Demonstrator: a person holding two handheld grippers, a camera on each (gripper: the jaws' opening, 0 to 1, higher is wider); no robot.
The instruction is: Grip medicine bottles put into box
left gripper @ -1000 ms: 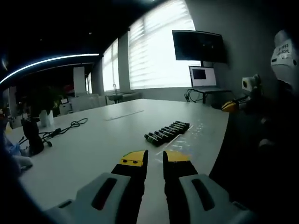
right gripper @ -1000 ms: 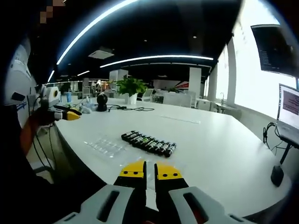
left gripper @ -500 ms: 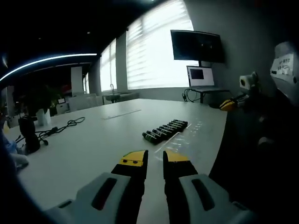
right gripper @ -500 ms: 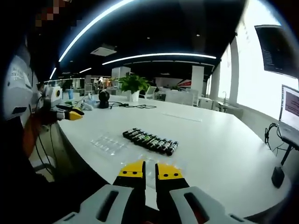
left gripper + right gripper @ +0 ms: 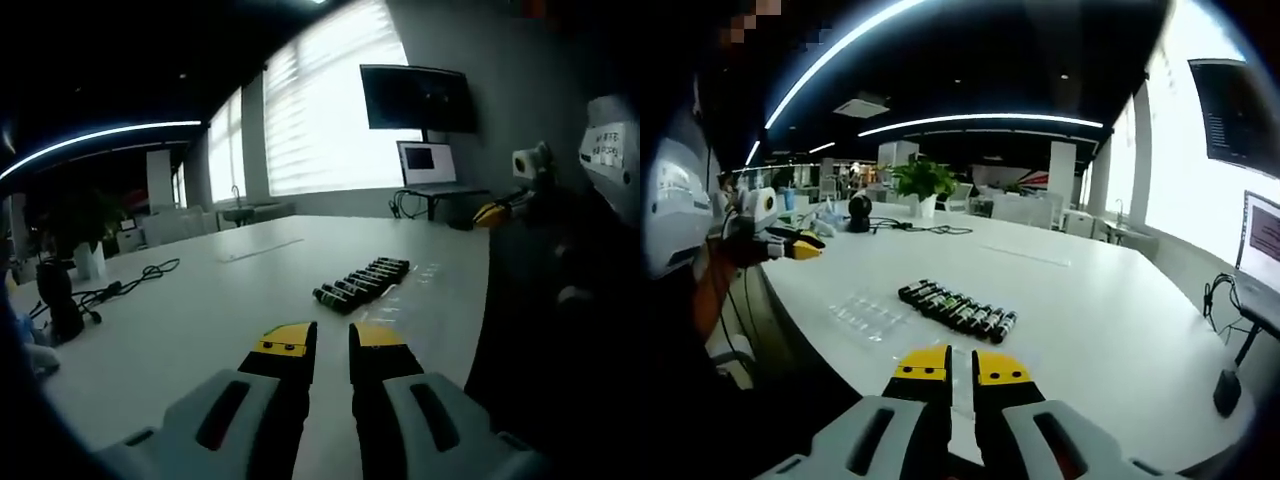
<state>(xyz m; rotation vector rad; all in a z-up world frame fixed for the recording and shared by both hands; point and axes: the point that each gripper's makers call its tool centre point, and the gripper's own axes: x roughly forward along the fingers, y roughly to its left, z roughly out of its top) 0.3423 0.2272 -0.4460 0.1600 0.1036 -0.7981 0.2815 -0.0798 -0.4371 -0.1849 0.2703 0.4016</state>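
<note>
A row of several dark medicine bottles (image 5: 362, 280) lies side by side on the white table (image 5: 200, 310); the right gripper view has the same row (image 5: 955, 308) at its middle. A clear plastic box tray (image 5: 865, 315) lies flat between the bottles and the table edge, and it looks faint in the left gripper view (image 5: 405, 290). My left gripper (image 5: 332, 340) hovers over the table short of the bottles, jaws close together and empty. My right gripper (image 5: 962, 366) hangs at the table edge, jaws nearly touching and empty. Each gripper also appears far off in the other's view (image 5: 790, 245) (image 5: 495, 210).
A wall screen (image 5: 418, 97) and a laptop (image 5: 430, 163) stand beyond the table's far end. Cables (image 5: 130, 282) and a black device (image 5: 62, 300) lie on the table's left. A potted plant (image 5: 923, 180) stands at the back, a small black object (image 5: 1225, 385) at the right edge.
Both views have shifted slightly with the hands. The bottles and the tray lie where they were, and both grippers' jaws stand as before.
</note>
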